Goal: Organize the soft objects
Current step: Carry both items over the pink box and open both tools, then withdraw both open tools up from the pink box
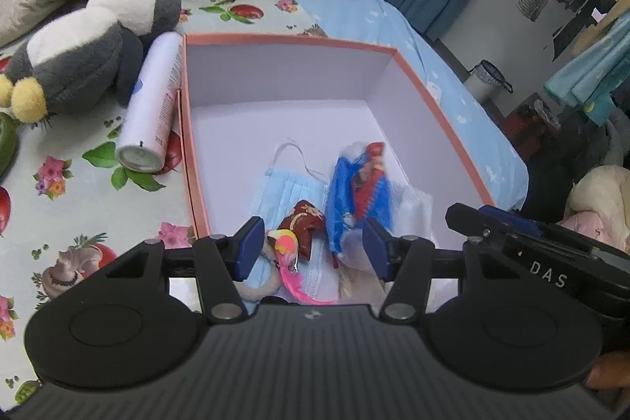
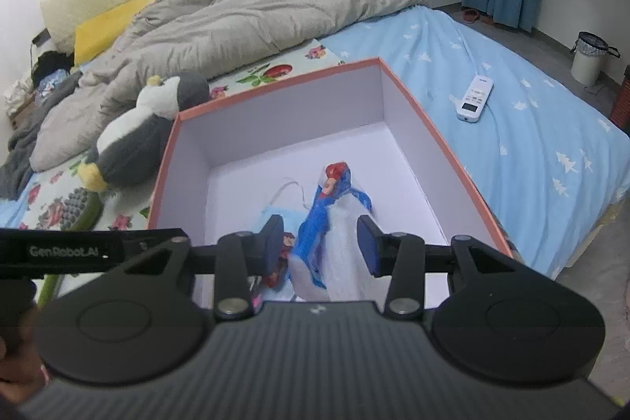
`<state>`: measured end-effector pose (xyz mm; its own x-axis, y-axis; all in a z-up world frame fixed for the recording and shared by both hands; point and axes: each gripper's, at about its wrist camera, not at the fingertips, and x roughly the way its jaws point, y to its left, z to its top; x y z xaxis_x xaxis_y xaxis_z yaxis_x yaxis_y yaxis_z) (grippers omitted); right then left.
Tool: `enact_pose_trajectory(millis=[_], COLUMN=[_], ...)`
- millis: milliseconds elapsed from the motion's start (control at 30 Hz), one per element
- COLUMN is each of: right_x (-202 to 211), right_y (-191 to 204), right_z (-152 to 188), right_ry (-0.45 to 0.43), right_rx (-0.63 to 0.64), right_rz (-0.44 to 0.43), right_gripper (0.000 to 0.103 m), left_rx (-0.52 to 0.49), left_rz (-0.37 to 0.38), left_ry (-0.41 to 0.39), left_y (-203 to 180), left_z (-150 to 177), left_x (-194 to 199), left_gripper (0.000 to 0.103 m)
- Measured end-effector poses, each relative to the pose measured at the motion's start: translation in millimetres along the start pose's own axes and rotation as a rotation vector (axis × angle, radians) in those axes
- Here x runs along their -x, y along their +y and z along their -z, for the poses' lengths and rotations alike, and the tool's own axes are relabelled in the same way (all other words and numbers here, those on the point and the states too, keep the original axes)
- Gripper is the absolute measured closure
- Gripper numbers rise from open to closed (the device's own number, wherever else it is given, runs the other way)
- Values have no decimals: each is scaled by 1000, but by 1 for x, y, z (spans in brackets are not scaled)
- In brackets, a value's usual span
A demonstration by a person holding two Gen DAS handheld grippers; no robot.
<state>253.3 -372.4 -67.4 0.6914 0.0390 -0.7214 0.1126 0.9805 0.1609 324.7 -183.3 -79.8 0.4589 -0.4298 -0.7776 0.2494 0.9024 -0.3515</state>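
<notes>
Lying from left to right: plush penguin (image 1: 90,46) upper left; spray can (image 1: 151,105) against the pink-rimmed box (image 1: 441,113); mask (image 1: 283,191), blue pouch (image 1: 360,191) at its near wall, far floor bare. Left gripper (image 1: 313,248) and right gripper (image 2: 319,243): jaws apart, gripping nothing.

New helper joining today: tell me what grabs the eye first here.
A pink-rimmed box sits open on the bed, holding a blue face mask and a blue-and-red plush at its near end. A plush penguin lies just left of it, beside a white spray can.

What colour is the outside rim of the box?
The box rim is salmon pink, clearest in the left wrist view.
</notes>
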Motion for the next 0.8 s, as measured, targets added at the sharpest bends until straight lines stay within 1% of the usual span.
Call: enact_pose_trajectory(millis=[200, 300, 400, 467, 633, 733, 800], right_x=[23, 42, 63, 79, 120, 142, 156], right_y=[3, 5, 5, 6, 12, 16, 18], right_z=[-7, -12, -18, -20, -21, -16, -11], right_ry=[-50, -92, -133, -156, -218, -246, -258], right_rx=[-7, 0, 0, 0, 20, 33, 32], right_rz=[-10, -11, -13, -18, -20, -21, -30], right_gripper=[59, 59, 59, 59, 59, 59, 59], left_rx=[-27, -53, -78, -94, -104, -111, -98], left_rz=[1, -5, 8, -2, -1, -3, -4], left_ry=[-55, -91, -137, -170, -227, -253, -266], left_y=[-11, -21, -30, -37, -45, -49, -48], left_z=[-6, -7, -6, -3, 11, 25, 36], left_x=[38, 64, 92, 111, 150, 170, 181], left_gripper=[42, 42, 42, 42, 42, 42, 42])
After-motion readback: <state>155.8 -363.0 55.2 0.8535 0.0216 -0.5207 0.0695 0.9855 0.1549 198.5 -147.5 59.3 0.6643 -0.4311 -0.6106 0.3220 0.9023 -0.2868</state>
